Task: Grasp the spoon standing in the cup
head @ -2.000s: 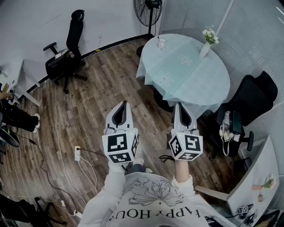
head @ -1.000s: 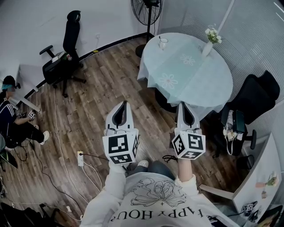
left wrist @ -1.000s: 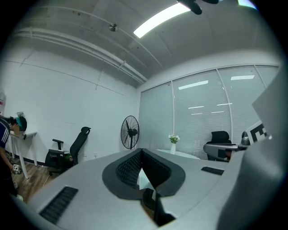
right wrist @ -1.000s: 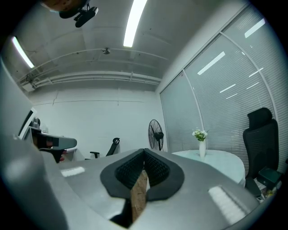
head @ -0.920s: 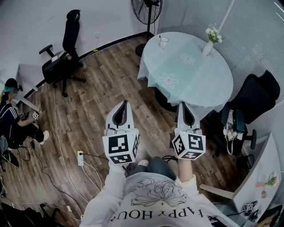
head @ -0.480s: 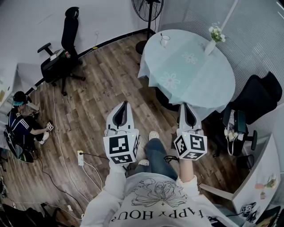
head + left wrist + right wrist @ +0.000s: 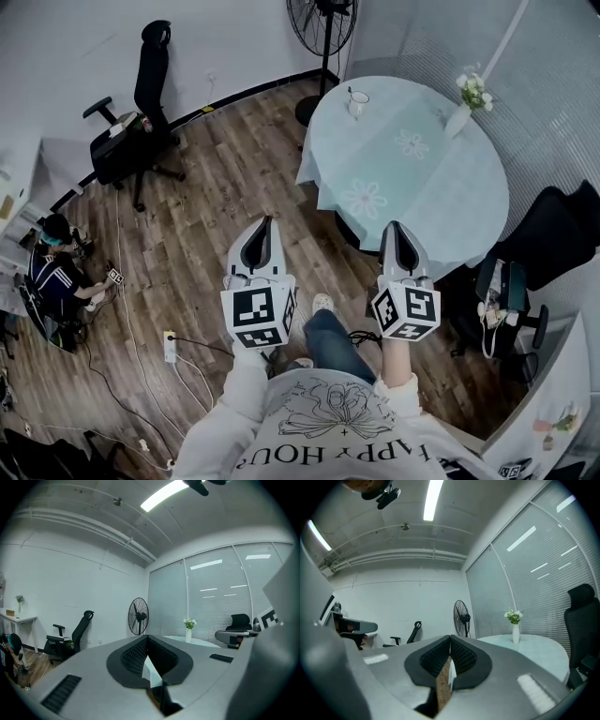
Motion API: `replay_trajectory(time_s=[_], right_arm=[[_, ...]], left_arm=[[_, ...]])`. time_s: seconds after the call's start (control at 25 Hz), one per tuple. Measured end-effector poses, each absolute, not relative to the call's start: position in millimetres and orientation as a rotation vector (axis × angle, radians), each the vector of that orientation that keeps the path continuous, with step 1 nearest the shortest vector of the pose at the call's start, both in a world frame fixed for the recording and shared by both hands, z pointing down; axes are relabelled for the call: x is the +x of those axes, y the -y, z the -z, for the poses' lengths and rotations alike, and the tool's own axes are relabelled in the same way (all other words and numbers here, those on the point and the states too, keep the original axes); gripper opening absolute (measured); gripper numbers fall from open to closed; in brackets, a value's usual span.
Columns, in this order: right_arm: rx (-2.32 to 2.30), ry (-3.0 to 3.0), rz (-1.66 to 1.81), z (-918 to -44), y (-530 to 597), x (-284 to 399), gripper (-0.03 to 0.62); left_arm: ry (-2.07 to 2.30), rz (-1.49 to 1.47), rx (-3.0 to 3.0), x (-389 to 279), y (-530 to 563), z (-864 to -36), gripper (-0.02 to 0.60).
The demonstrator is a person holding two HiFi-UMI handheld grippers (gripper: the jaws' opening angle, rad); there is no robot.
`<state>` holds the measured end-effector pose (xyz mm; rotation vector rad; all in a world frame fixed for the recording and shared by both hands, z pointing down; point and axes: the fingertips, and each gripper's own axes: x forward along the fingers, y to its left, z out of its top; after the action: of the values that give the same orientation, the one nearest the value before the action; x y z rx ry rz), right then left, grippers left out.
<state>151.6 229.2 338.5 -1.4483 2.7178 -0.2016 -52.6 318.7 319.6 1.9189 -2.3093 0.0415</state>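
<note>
Head view is showing a sweatshirt (image 7: 319, 441) bearing the upside-down letters "HAPPY HOU". Just beyond it the left tongs (image 7: 266, 221) and right tongs (image 7: 391, 226) are hovering apart from each other, each pressed together and pinching nothing. Wood floor (image 7: 216, 178) is lying open ahead, reaching the round desk (image 7: 441, 197). Near the desk's far edge the cup (image 7: 357, 105) is standing, with a thin spoon (image 7: 351, 93) rising upright from it.

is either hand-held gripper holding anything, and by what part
Nothing is held: the left hand-held gripper and right hand-held gripper are both shut and empty.
</note>
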Motion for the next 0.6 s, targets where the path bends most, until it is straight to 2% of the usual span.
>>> replay_trajectory(time_s=[0.6], right_arm=[[-1.377, -2.741, 0.201, -321.0, -57.3, 126.0, 0.012]], left_arm=[[2.339, -0.052, 1.861, -71.0, -157.3, -310.8, 0.006]])
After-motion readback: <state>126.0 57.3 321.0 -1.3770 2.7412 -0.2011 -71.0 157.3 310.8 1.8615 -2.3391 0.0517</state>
